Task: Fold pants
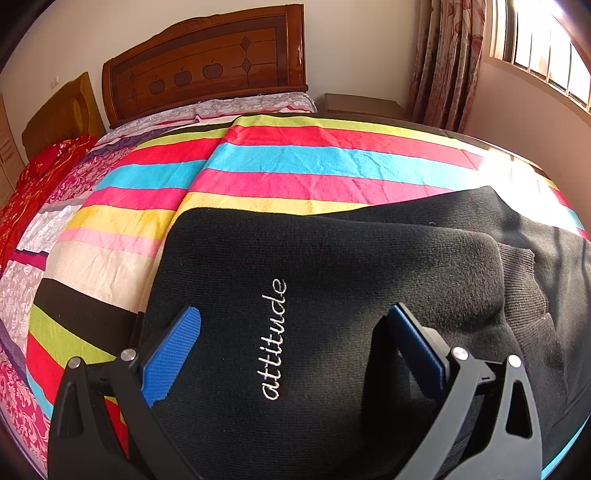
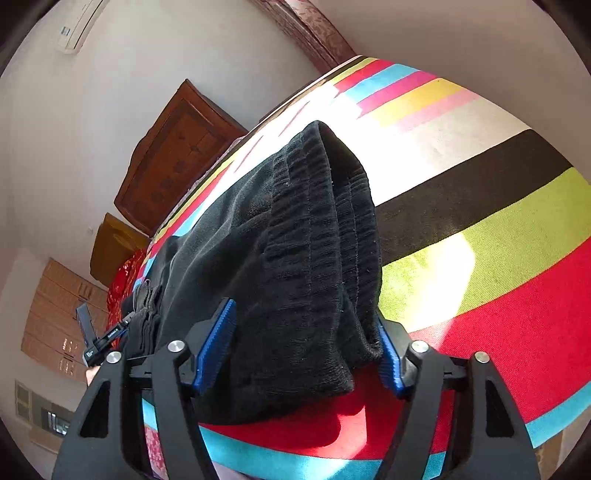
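Black knit pants (image 1: 332, 295) lie folded on striped bedspread (image 1: 295, 162); left gripper (image 1: 295, 354) and right gripper (image 2: 306, 350) spread, grasping nothing; perhaps final fold left.

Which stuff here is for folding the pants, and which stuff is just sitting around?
For the job:
black pants
left gripper, open over them
right gripper, open around the ribbed waistband
striped blanket they lie on

Just sitting around:
wooden headboard
red cloth
curtain
air conditioner
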`<state>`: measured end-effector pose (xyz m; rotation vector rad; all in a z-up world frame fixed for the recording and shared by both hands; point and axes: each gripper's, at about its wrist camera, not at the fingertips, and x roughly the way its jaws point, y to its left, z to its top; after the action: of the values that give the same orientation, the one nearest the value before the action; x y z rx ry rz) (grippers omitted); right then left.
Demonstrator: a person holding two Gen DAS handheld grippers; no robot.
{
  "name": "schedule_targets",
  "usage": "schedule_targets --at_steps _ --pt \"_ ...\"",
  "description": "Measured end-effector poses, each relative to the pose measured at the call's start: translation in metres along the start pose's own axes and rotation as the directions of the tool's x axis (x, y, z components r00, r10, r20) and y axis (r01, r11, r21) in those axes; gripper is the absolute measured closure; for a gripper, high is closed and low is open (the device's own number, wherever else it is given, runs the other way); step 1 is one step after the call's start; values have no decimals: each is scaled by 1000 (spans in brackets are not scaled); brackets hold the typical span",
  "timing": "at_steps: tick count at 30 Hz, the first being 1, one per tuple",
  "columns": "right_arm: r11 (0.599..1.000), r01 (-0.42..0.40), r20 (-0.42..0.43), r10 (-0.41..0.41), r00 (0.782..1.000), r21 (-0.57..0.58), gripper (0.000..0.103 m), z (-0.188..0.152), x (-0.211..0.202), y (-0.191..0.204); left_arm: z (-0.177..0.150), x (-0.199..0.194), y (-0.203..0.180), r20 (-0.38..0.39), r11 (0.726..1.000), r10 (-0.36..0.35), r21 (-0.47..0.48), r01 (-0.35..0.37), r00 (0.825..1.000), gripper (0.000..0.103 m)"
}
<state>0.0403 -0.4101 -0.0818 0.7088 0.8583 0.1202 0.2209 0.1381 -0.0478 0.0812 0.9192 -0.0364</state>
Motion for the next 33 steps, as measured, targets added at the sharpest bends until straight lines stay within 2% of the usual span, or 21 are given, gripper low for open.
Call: schedule_targets --at_steps 1,2,4,7,9,10,14,15,18,26,33 --pt "1000 -3 -5 3 1000 -2 56 0 0 -2 0 -8 -5 18 999 32 4 -32 999 2" --pt "1000 -24 -2 24 1000 9 60 -2 -1 -4 -1 -19 -13 44 1000 28 13 -29 999 2" --pt "1000 -27 32 27 999 -1 71 -3 -7 -4 -4 -44 -38 86 997 -46 64 41 995 2" --pt "999 11 80 -8 997 -32 73 -5 -13 6 -12 -70 -90 106 978 -129 178 109 986 2" --pt "999 31 109 -28 994 -30 74 -7 -14 9 -22 -76 -124 79 948 -180 281 152 980 2" --pt "999 35 123 -32 992 -20 75 -9 -15 9 -27 -76 -138 76 936 -174 322 141 982 2" --pt "999 21 162 -25 986 28 77 -11 -19 5 -46 -49 -165 19 900 -67 434 52 998 1" --pt "999 13 171 -19 985 37 78 -11 -21 4 -49 -46 -163 35 904 -85 424 62 996 1" --pt "999 6 187 -13 982 39 79 -9 -24 4 -48 -40 -151 3 926 -144 353 134 990 1" --pt "999 6 220 -17 975 53 79 -9 -35 14 -51 -39 -148 11 928 -175 334 162 984 1" --pt "999 33 295 -25 955 -20 80 -1 -56 63 -52 -40 -145 20 928 -199 326 182 980 1"
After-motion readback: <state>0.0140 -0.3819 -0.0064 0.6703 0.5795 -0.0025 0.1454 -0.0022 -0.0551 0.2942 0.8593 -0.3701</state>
